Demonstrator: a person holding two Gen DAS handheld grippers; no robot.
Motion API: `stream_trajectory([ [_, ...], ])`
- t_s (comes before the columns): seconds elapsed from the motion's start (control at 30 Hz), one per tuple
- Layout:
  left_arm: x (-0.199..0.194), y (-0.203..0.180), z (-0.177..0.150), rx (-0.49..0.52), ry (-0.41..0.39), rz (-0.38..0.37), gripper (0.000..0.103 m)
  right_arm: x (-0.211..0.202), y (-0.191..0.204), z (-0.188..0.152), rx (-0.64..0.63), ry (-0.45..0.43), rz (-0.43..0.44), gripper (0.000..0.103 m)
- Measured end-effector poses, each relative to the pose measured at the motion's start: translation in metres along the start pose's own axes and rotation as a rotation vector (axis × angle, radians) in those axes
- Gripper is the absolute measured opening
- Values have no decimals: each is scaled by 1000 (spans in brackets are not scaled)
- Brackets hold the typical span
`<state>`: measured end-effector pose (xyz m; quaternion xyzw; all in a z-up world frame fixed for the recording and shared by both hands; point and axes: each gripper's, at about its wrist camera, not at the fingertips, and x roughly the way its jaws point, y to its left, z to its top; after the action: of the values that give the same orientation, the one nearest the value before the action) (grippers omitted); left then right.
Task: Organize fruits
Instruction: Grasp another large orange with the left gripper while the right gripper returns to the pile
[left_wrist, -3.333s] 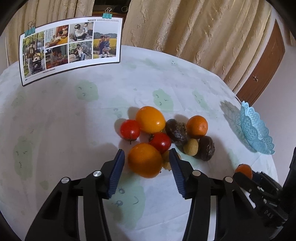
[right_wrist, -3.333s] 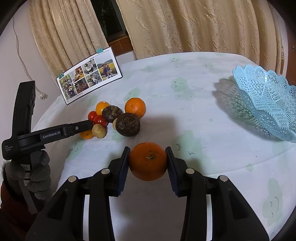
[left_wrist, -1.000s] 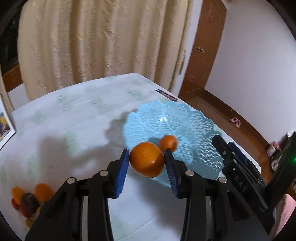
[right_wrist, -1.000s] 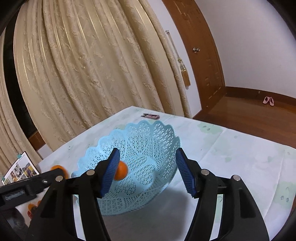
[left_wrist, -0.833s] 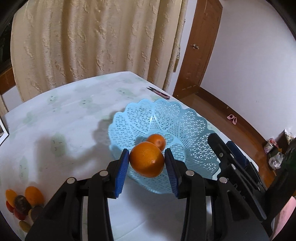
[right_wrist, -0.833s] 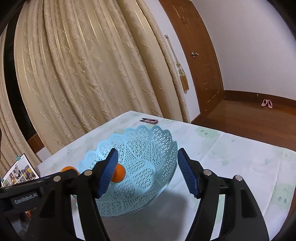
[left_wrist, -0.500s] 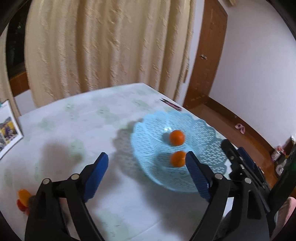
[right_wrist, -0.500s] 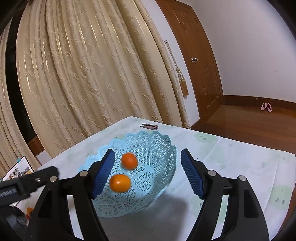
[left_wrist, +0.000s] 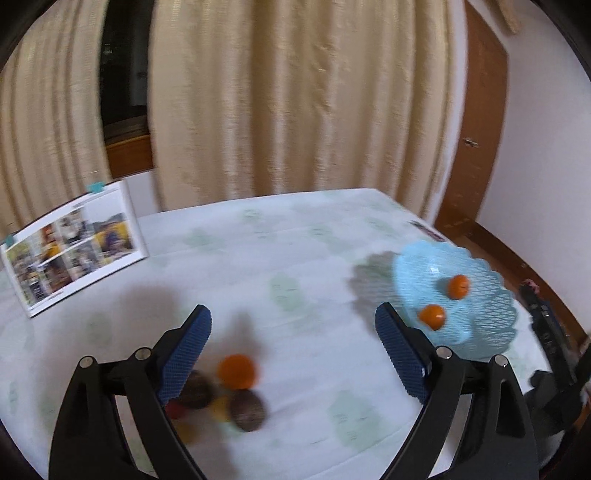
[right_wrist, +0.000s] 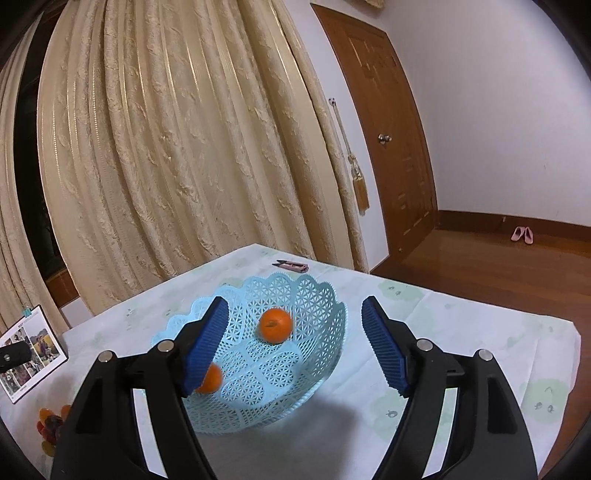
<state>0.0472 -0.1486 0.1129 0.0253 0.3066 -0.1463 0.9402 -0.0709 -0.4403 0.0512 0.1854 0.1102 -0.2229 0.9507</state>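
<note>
A light blue lattice basket (right_wrist: 317, 306) stands on the table and holds two oranges, one near its middle (right_wrist: 274, 325) and one by its left wall (right_wrist: 209, 379). My right gripper (right_wrist: 293, 345) is open and empty above the basket. In the left wrist view the basket (left_wrist: 480, 321) sits at the right with both oranges (left_wrist: 431, 316). My left gripper (left_wrist: 293, 356) is open and empty above the table. A blurred fruit pile lies below it: an orange (left_wrist: 236, 371), dark brown fruits (left_wrist: 247, 409), red and yellow pieces.
A photo calendar (left_wrist: 72, 245) stands at the back left of the table. Small pink clippers (right_wrist: 291, 264) lie behind the basket. Beige curtains hang behind the table. A wooden door and floor are at the right.
My left gripper let go of its orange into the basket, opened wide, and has swung left toward the fruit pile. My right gripper stays open over the basket.
</note>
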Motion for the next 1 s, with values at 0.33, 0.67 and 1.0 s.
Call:
stream_trajectory([
  [0.33, -11, 88, -23, -134, 24, 144, 90, -6, 11, -2, -44, -5, -27, 77],
  [0.67, 12, 131, -51, -184, 116, 198, 90, -26, 51, -19, -82, 64, 91, 77],
  [1.0, 54, 143, -57, -173, 225, 134, 72, -35, 105, -46, -197, 148, 225, 79],
])
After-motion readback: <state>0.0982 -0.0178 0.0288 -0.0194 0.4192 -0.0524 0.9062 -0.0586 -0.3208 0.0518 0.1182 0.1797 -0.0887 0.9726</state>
